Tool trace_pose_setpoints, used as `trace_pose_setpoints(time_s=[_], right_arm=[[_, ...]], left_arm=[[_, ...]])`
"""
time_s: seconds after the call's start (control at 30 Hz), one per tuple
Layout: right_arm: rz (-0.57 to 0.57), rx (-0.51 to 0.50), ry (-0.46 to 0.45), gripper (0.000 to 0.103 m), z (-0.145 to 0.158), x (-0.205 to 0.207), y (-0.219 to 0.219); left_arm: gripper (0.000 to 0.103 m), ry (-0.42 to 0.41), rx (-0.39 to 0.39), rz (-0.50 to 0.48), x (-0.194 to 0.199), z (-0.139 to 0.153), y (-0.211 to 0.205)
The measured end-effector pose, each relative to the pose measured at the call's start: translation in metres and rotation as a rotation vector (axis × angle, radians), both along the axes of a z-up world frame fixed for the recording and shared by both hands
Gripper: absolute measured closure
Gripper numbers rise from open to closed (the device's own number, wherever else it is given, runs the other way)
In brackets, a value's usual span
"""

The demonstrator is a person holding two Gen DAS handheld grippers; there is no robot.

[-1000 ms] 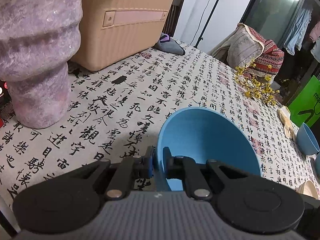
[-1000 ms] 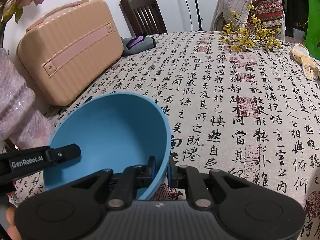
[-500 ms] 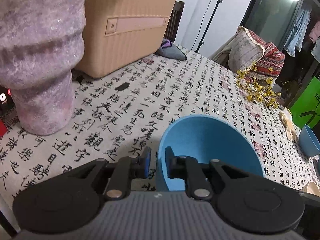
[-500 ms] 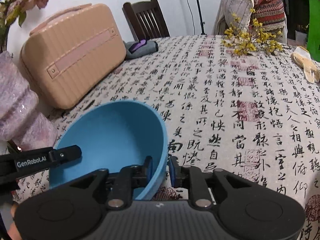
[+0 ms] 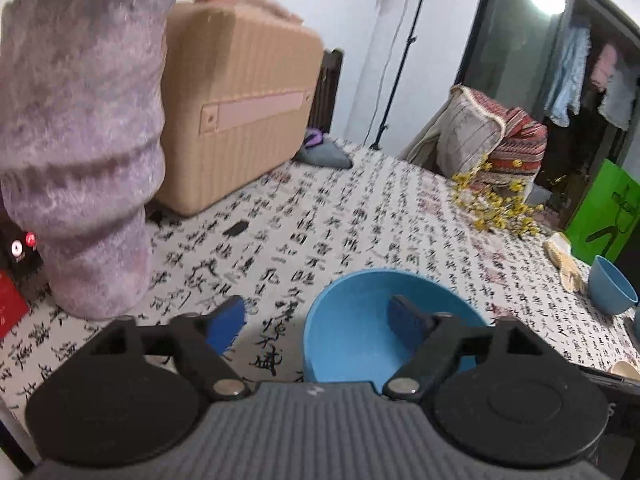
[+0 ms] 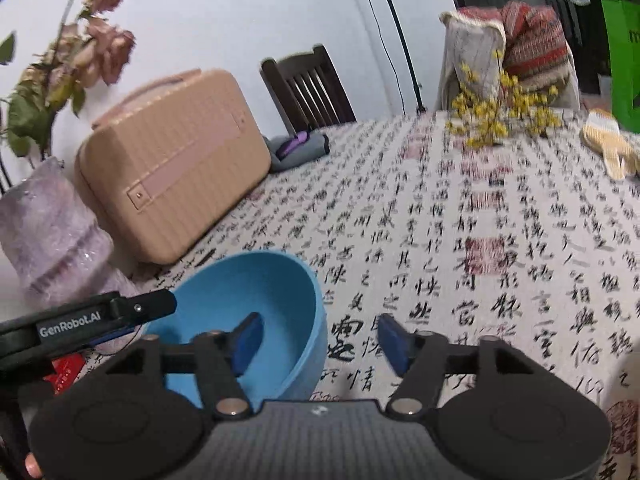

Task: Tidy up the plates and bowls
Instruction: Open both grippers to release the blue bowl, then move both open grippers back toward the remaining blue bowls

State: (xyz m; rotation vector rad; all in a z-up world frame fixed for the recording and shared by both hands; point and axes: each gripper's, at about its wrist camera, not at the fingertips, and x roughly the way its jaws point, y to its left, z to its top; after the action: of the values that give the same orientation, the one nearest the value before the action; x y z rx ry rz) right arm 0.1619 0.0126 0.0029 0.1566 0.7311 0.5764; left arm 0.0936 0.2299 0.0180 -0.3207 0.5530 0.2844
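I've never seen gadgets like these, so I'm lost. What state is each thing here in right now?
Left gripper: jaws opening, clear of the bowl rim.
Right gripper: jaws opening, rim between them, untouched.
Blue bowl: upright on the tablecloth, empty.
Pink case: closed.
Blue cup: tilted.

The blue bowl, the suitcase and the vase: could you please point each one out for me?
Blue bowl [image 6: 256, 300]: right wrist view, on its inner wall.
Suitcase [image 6: 172, 168]: right wrist view, on its ribbed front face.
Vase [image 5: 84, 152]: left wrist view, on its fuzzy purple side.
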Motion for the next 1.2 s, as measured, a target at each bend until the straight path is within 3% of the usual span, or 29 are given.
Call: trace_pose_setpoints(time_s=[0.1, 0.23, 0.37, 0.57, 0.8, 1.2], right_arm=[[0.015, 0.016, -0.034, 0.014, 0.002, -0.007, -0.01], [0.022, -0.004, -0.114, 0.0, 0.005, -0.019, -0.019], [-0.003, -0.072, -0.214, 0.0, 0.008, -0.031, -0.023], [-0.021, -0.019, -0.203, 0.0, 0.012, -0.034, -0.044], [-0.102, 0.007, -0.241, 0.0, 0.013, -0.039, -0.071], [-0.144, 0.015, -0.27, 0.0, 0.007, -0.052, -0.107]], left_arm=[[0.003, -0.057, 0.018, -0.008, -0.009, 0.004, -0.003], [0.0, -0.13, 0.069, -0.015, -0.023, 0.01, -0.012], [0.0, -0.157, 0.083, -0.034, -0.033, 0.012, -0.019], [0.0, -0.179, 0.091, -0.051, -0.045, 0.01, -0.027], [0.0, -0.188, 0.047, -0.104, -0.047, -0.001, -0.034], [0.0, -0.249, 0.09, -0.102, -0.06, -0.006, -0.052]])
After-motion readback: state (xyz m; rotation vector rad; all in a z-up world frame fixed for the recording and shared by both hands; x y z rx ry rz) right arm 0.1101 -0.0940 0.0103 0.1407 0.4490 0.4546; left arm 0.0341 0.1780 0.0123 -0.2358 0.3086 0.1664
